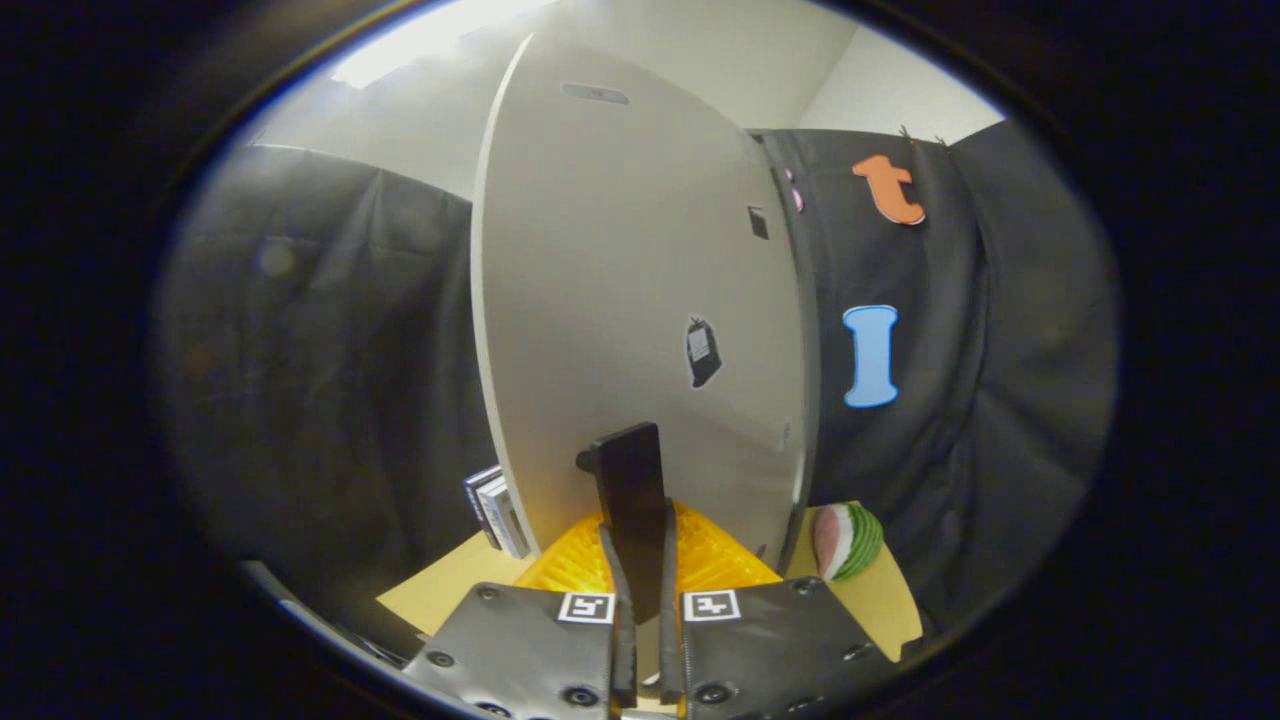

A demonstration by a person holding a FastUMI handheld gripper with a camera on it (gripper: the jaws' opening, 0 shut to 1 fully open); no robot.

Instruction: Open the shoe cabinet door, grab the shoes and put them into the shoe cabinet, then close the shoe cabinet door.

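My gripper [640, 575] has its 2 fingers [618, 590] pinched on the black handle [630, 500] of the cabinet door [620, 280], which stands just ahead of them as a tall pale panel, edge-on at its right side. I judge the door to be swung partly out, so this looks like the opening step (or possibly the closing one; I cannot tell which). No shoes are between the fingers, and I cannot make out the cabinet's inside. Below the handle lies an orange ribbed thing [720, 555]; a watermelon-slice toy [845, 541] sits right of the door on the tan board [440, 590], some books [497, 510] left.
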